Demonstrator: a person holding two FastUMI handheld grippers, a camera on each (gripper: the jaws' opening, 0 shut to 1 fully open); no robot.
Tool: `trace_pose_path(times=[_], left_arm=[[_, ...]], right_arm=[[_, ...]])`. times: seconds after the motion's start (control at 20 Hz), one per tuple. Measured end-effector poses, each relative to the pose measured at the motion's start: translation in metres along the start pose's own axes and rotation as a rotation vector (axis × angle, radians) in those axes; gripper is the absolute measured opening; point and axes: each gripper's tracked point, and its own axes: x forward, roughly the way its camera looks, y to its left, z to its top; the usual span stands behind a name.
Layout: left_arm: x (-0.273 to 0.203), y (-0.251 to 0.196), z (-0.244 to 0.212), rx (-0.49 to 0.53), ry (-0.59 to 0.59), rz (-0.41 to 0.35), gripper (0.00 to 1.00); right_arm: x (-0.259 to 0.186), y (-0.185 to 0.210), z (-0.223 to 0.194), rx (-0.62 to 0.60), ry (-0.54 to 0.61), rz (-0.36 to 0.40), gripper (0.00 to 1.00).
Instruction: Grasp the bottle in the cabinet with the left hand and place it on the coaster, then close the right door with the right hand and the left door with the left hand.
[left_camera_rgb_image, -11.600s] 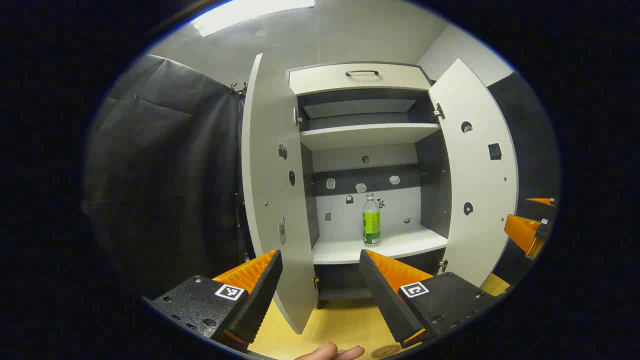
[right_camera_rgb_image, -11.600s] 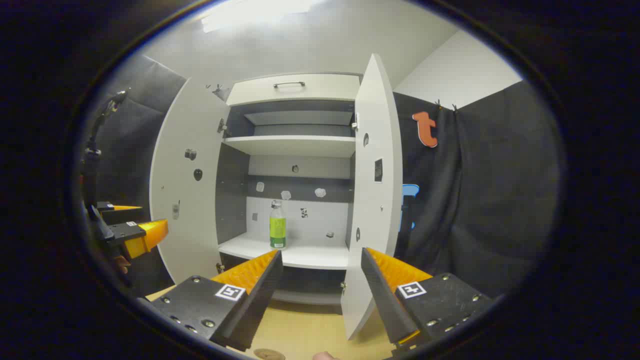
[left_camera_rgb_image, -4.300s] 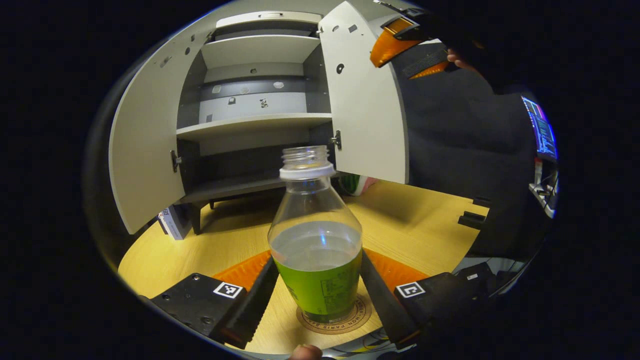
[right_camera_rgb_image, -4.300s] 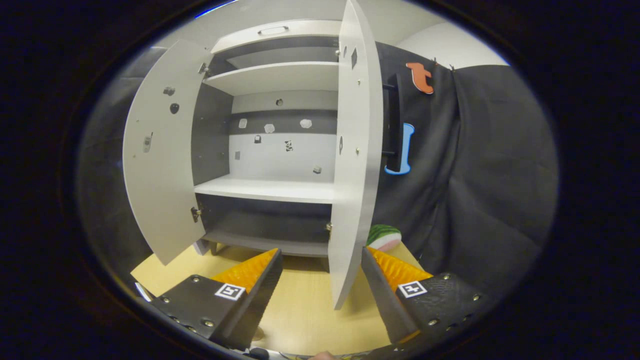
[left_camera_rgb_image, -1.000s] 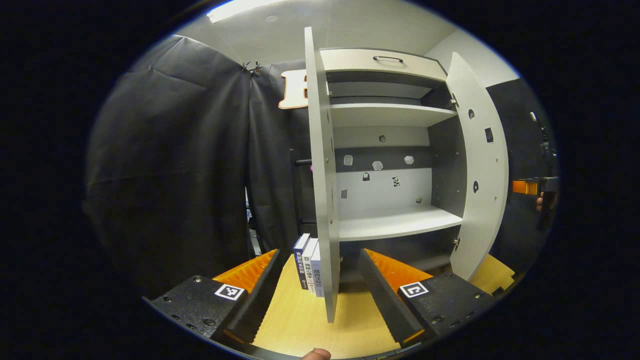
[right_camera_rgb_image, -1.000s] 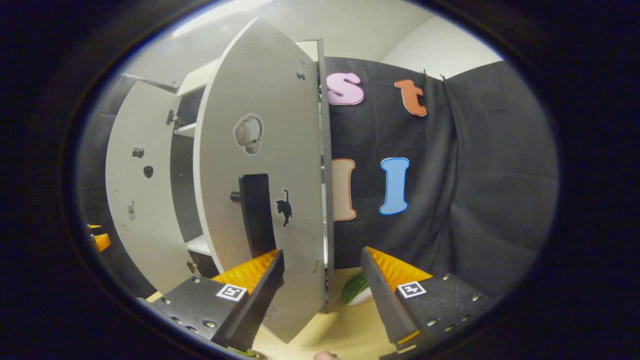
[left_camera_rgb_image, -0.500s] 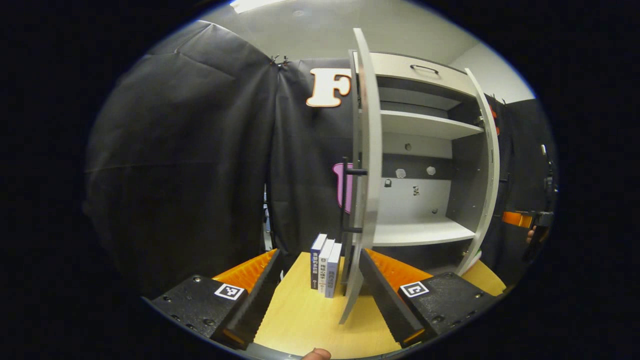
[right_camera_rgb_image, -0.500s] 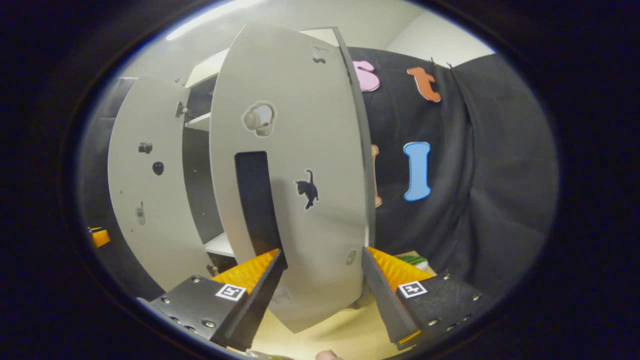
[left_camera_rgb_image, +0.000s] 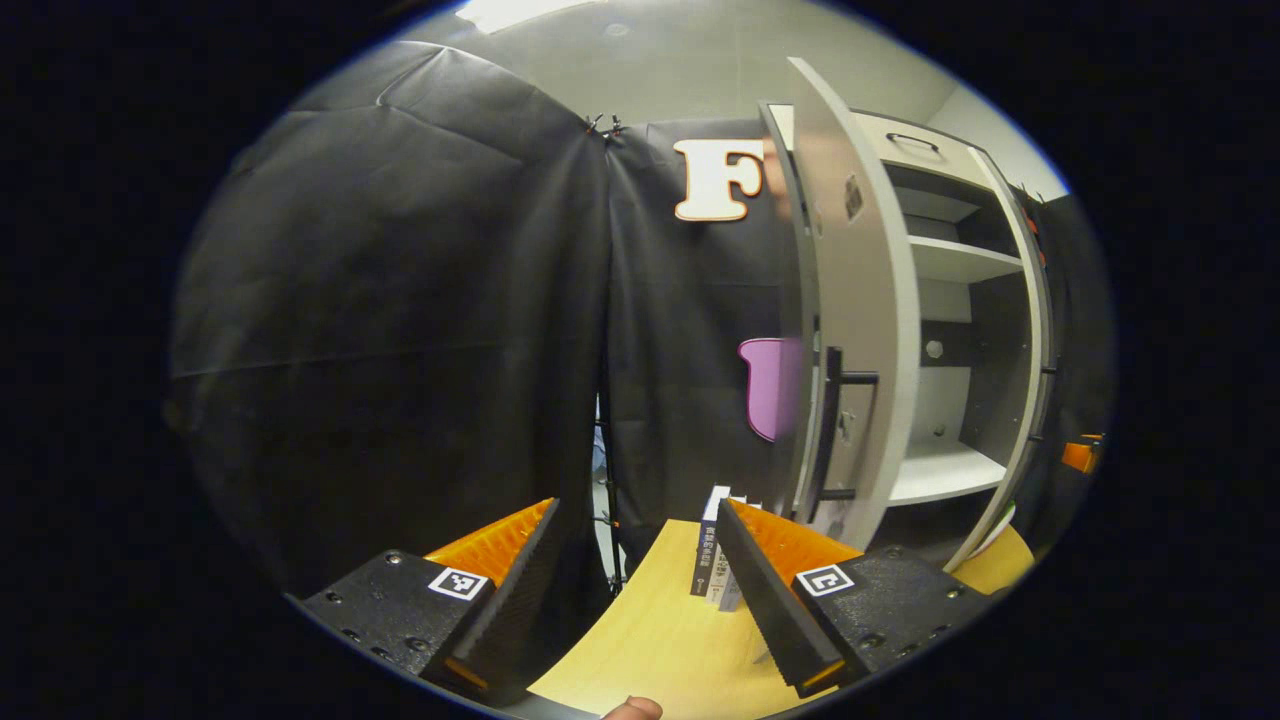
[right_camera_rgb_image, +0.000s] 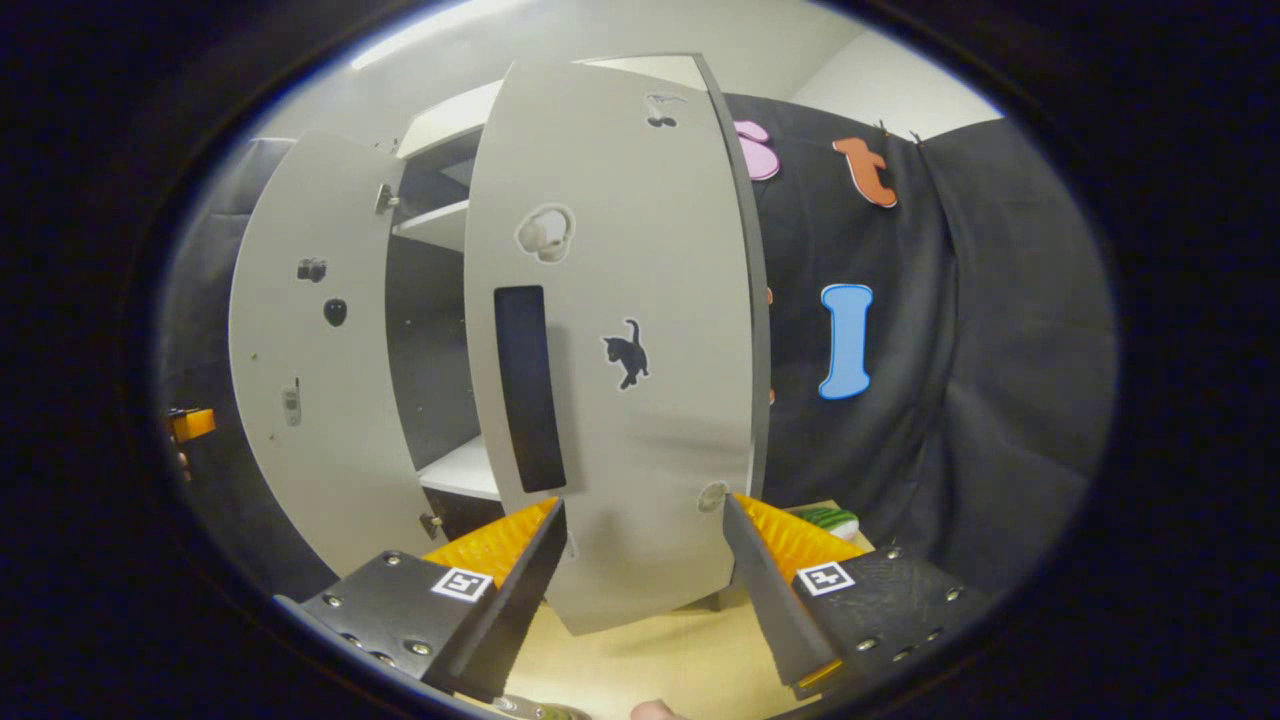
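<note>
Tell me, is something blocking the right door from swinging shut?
Nothing visible does. The right door is partway closed, and the shelf seen past its edge looks bare. The right gripper is open just in front of it.

Overhead ceiling light (left_camera_rgb_image: 520, 12); edges bowed, slightly blurred.

Pale grey right door (right_camera_rgb_image: 620, 330) with black handle (right_camera_rgb_image: 528, 388) and black cat sticker (right_camera_rgb_image: 627, 358); light wood table (right_camera_rgb_image: 660, 660).
</note>
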Motion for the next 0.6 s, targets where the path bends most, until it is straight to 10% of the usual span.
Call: trace_pose_path(times=[0.6], left_arm=[[0.063, -0.015, 0.002, 0.002, 0.043, -0.095, 0.92]], right_arm=[[-0.055, 0.006, 0.022, 0.009, -0.063, 0.008, 0.95]])
